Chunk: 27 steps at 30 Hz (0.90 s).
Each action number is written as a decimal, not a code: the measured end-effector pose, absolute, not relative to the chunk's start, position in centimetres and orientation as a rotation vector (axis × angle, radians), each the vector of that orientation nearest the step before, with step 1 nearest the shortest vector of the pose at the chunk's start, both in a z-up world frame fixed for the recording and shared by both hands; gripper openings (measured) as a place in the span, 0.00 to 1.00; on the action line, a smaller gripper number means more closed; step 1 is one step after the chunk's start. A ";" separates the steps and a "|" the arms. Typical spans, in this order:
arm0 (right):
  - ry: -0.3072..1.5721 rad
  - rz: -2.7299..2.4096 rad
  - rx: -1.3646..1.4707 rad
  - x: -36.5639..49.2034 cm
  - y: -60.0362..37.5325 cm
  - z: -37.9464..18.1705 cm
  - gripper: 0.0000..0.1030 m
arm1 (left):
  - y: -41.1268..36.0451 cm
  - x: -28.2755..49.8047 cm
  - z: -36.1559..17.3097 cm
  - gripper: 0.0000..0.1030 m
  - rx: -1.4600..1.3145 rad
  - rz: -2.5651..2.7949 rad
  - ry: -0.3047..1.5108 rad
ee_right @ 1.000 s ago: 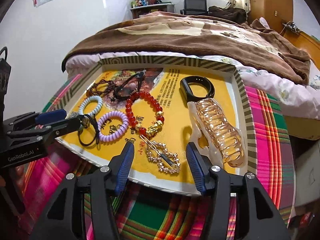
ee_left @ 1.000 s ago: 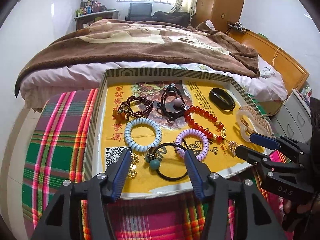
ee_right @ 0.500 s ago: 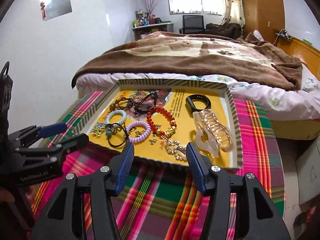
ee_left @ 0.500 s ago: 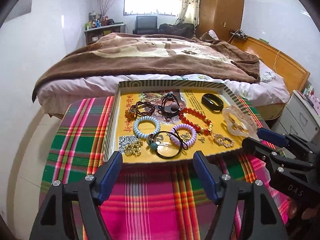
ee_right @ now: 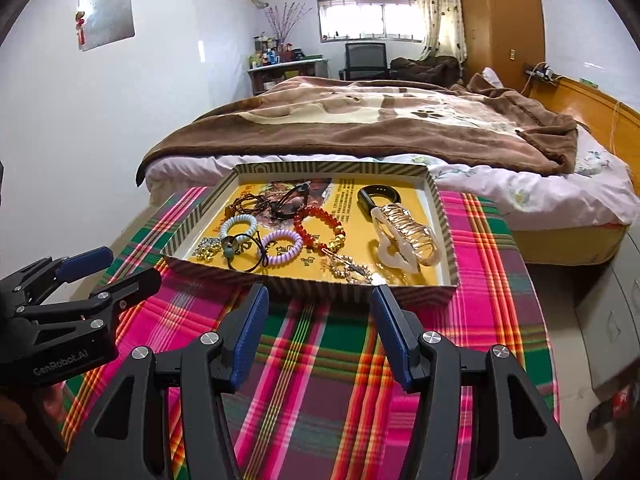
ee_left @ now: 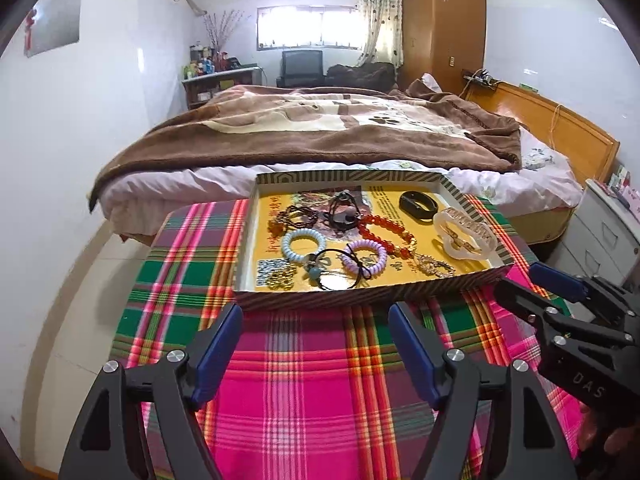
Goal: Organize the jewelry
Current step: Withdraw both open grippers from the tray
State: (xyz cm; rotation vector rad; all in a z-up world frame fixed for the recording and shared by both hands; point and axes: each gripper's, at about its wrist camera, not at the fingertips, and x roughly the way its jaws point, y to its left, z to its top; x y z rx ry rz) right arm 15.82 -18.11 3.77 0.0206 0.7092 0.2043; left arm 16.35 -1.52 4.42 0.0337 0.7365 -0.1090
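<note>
While both sets of jaws stand spread and empty over the plaid tabletop's near edge, the left gripper [ee_left: 314, 344] and right gripper [ee_right: 320, 330] face the jewelry tray [ee_left: 344, 298]; its overlapping hair ties [ee_left: 340, 264] could snag and lift together.

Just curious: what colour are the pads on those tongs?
Blue pads, clearest in the right wrist view.
</note>
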 end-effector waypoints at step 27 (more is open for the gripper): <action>0.698 0.197 0.042 14.1 -17.7 3.7 0.53 | -1.4 15.0 3.9 0.77 0.006 -0.086 0.760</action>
